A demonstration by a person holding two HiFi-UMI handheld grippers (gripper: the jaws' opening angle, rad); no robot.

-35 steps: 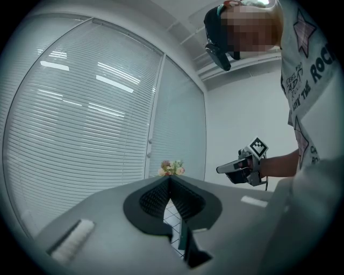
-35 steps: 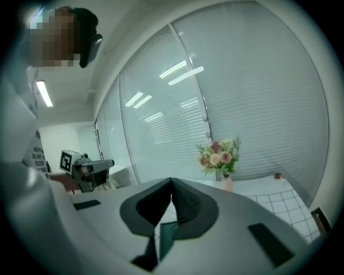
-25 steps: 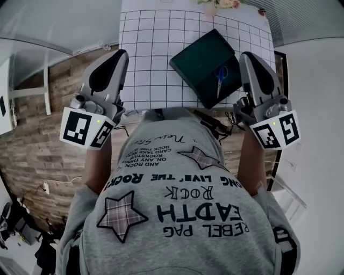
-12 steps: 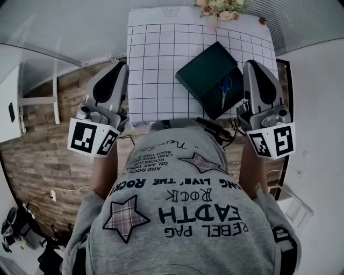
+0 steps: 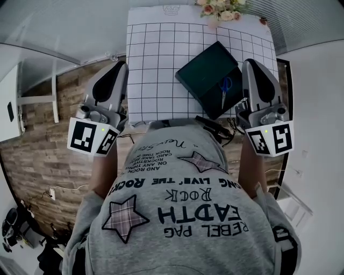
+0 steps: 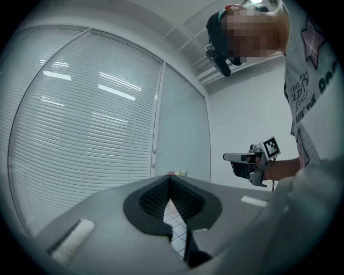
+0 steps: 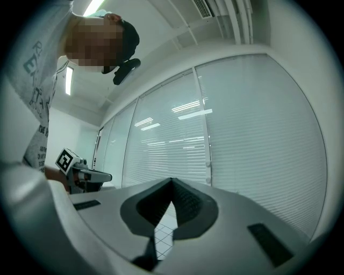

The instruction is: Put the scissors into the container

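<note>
Holding left gripper (image 6: 170, 181) and right gripper (image 7: 172, 182) level, jaws pressed together on nothing, well back from blue-handled metal scissors (image 5: 224, 89) lying inside dark green rectangular container (image 5: 204, 67). Looks finished; calls only for keeping clear.

Grippers: two, the left gripper (image 5: 115, 72) and the right gripper (image 5: 252, 70), one in each hand
Marker cubes: two, one cube (image 5: 91, 137) on the left gripper and one (image 5: 271, 138) on the right
Scissors (image 5: 224, 91): one pair, with blue handles
Container (image 5: 207, 70): one, dark and box-like
Things in the container: one, the scissors
Grid mat (image 5: 161, 59): one, white with black lines
Flowers (image 5: 220, 9): one bunch; single blooms too small to count
Person (image 5: 183, 231): one
Stars on the shirt: two, a big star (image 5: 123, 217) and a smaller one (image 5: 200, 158)
Blinds (image 7: 252, 134): at least three panes in the right gripper view
</note>
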